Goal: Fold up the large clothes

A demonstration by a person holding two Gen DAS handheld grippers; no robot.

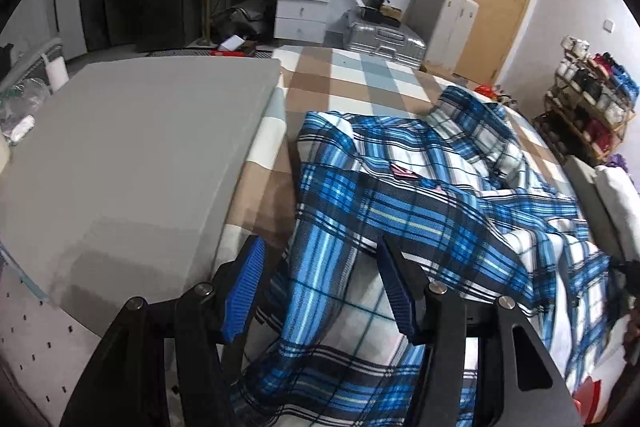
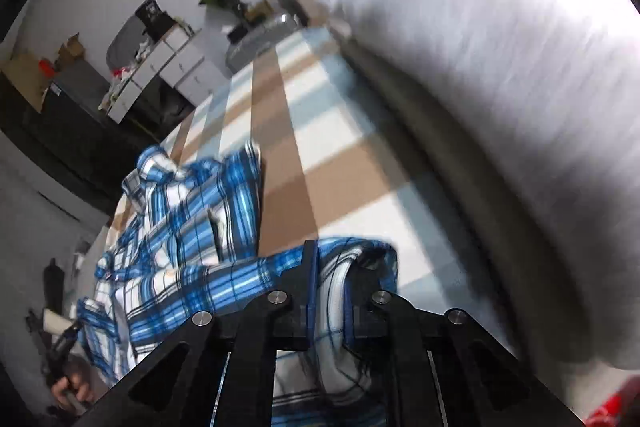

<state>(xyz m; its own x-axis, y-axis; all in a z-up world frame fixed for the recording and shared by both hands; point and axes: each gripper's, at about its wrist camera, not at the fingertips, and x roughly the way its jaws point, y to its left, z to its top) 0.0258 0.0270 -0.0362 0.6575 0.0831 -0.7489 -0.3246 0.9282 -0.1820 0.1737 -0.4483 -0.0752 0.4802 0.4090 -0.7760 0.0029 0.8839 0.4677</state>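
right claw [image 2: 329, 293]: closed on a bunched fold of the plaid shirt [image 2: 188, 227], cloth pinched between its blue pads [image 2: 311, 291]; this view is smeared, so the depth of the bite cannot be judged.
left claw [image 1: 320, 291]: jaws standing apart, a band of the shirt lying between them but neither pad pressing on it, so it holds nothing.
plaid shirt: rumpled and half spread on the checked bed [image 1: 348, 79], collar end toward the far edge, near hem draped toward the claws.
landmark: taking the shirt as centre, the grey board [image 1: 132, 147] lies beside it on the left claw's side, the white pillow [image 2: 500, 87] close on the right claw's side.
step in hand: likely securing both near corners before the fold.
doing it well: close the left claw on a single edge rather than a wad, match the right claw's height, then draw the cloth taut and flat.
risk: the pillow may catch the sleeve.
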